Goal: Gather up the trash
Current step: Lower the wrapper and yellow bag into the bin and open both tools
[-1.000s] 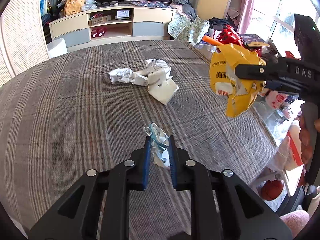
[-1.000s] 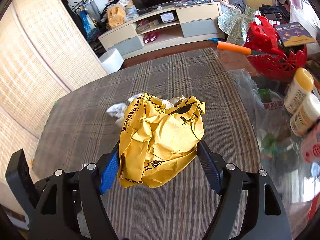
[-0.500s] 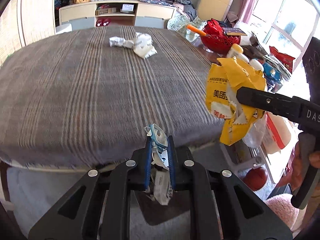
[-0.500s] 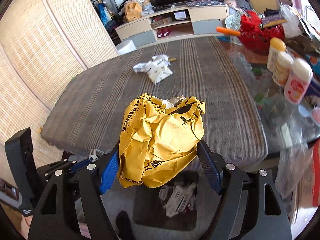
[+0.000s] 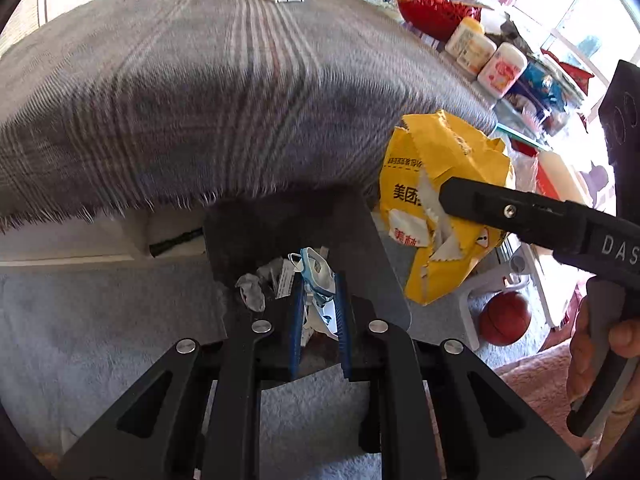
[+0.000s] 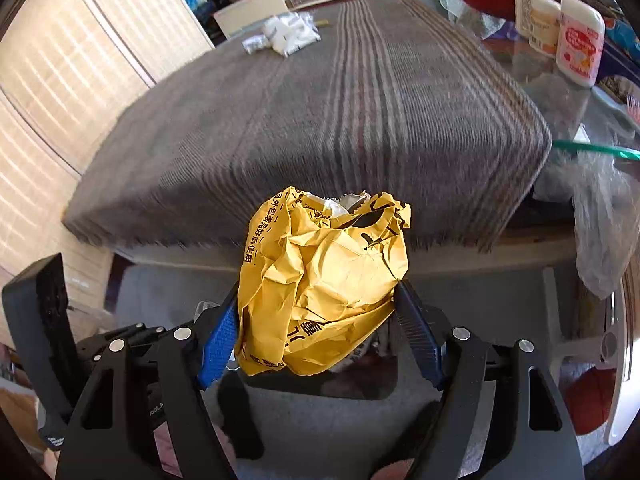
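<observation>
Hanging over the dark bin (image 5: 288,240) on the floor, the left gripper (image 5: 319,308) is clamped on a small crumpled wrapper (image 5: 316,276), white with blue print. A second ago this gripper was above the cloth-covered table (image 5: 180,92); now it has come past the near edge of the table and looks down into the bin, where some grey and white scraps (image 5: 256,288) already lie. I judge that the carrying is nearly done and that only the release is left.

On the right, the right gripper (image 6: 320,336) has made the same move. Its blue pads (image 6: 218,340) press from both sides on a big yellow paper bag (image 6: 324,292), crushed into a stiff ball with many sharp folds and black print. It also hangs beyond the near edge of the table, above the bin (image 6: 320,390).

The cloth is woolly, grey-brown with stripes, and has a short fringe along the near edge. Near the far edge of the table one heap of white crumpled paper (image 6: 286,34) remains, so another trip seems needed.
</observation>
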A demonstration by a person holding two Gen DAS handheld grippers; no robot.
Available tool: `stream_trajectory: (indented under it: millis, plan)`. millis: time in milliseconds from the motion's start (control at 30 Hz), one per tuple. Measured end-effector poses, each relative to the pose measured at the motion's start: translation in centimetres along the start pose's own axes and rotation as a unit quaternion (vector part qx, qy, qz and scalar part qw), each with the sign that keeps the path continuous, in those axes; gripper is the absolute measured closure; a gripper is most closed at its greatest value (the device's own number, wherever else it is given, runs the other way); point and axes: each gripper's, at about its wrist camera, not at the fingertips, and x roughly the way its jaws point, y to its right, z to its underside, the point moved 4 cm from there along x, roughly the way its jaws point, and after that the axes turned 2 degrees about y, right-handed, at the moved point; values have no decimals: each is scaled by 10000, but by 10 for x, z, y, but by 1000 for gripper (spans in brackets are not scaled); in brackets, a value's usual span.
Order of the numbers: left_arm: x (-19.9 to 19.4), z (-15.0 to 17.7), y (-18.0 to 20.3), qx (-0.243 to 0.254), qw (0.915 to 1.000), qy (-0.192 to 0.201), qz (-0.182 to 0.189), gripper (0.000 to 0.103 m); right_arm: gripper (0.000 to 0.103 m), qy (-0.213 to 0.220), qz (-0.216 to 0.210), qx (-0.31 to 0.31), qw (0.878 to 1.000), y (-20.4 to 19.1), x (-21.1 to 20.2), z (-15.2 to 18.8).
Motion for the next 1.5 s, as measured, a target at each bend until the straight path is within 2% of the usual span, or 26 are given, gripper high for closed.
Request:
stream_trajectory:
  millis: [200, 533, 633, 700, 767, 800, 900, 967, 1067, 1200, 1367, 1500]
  plan:
    - [24, 9, -5, -79, 9995, -287, 138, 90, 28, -309, 120, -33, 9994, 8, 30, 17]
    - [48, 17, -14, -167, 9982, -567, 95, 85, 24, -468, 147, 90, 9988, 9, 49, 13]
    - [50, 17, -17, -186, 9981, -581, 60, 75, 22, -491, 124, 163, 9986, 9, 53, 12]
    - [51, 17, -19, -216, 9979, -616, 56, 73, 21, -505, 121, 230, 9984, 9, 55, 10]
    - [51, 18, -22, -241, 9977, -628, 5, 62, 18, -489, 145, 268, 9983, 9, 55, 10]
    - [50, 20, -25, -250, 9977, -624, -12, 59, 12, -475, 178, 287, 9983, 11, 55, 9]
    - [45, 21, -31, -306, 9979, -575, -61, 45, 5, -450, 301, 323, 9980, 14, 55, 10]
    - [41, 20, -35, -344, 9980, -525, -80, 34, 4, -477, 431, 318, 9974, 18, 55, 12]
    - [34, 18, -40, -405, 9981, -457, -108, 24, 4, -504, 517, 321, 9969, 21, 56, 14]
    - [19, 13, -42, -415, 9984, -375, -95, 15, 4, -435, 455, 419, 9971, 31, 50, 15]
    - [-7, -3, -36, -494, 9987, -77, 34, 14, 4, -206, 244, 592, 9977, 33, 33, 6]
    - [-31, -27, -32, -393, 9990, 196, 34, 10, 4, 46, -26, 734, 9973, 31, 8, -17]
